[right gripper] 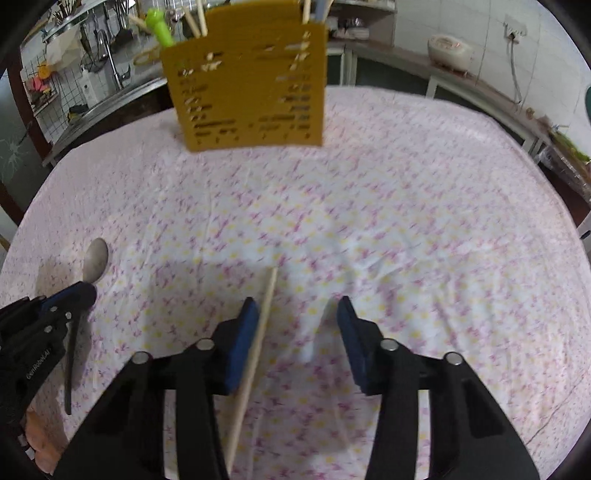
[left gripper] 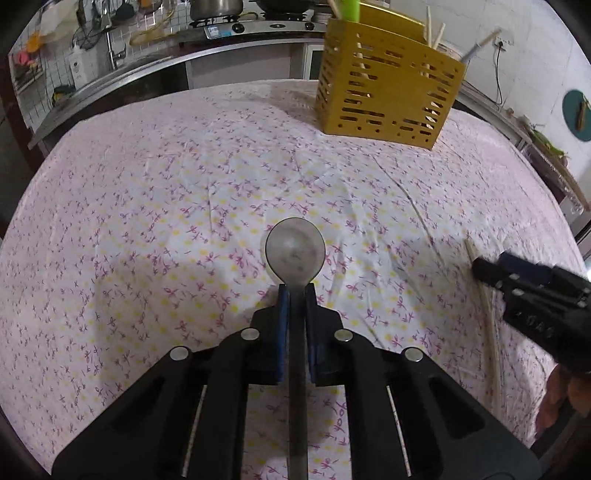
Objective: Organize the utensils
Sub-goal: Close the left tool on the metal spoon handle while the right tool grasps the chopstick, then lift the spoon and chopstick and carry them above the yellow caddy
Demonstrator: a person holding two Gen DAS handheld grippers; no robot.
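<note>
My left gripper [left gripper: 296,291] is shut on the handle of a metal spoon [left gripper: 295,249], whose bowl sticks out past the fingertips just above the cloth; both show in the right wrist view, gripper [right gripper: 83,291] and spoon [right gripper: 95,260]. My right gripper [right gripper: 295,308] is open, low over the cloth, with a wooden chopstick [right gripper: 255,354] lying between the jaws against the left pad. It shows at the right in the left wrist view [left gripper: 480,267], over the chopstick [left gripper: 471,249]. The yellow slotted utensil holder [left gripper: 388,85] [right gripper: 245,79] stands at the far side with chopsticks and a green-handled utensil in it.
The table is covered with a pink flowered cloth [left gripper: 184,184]. Behind it runs a kitchen counter with a sink [left gripper: 122,66] and a gas stove [left gripper: 258,24]. A rice cooker [right gripper: 448,50] stands on the right counter.
</note>
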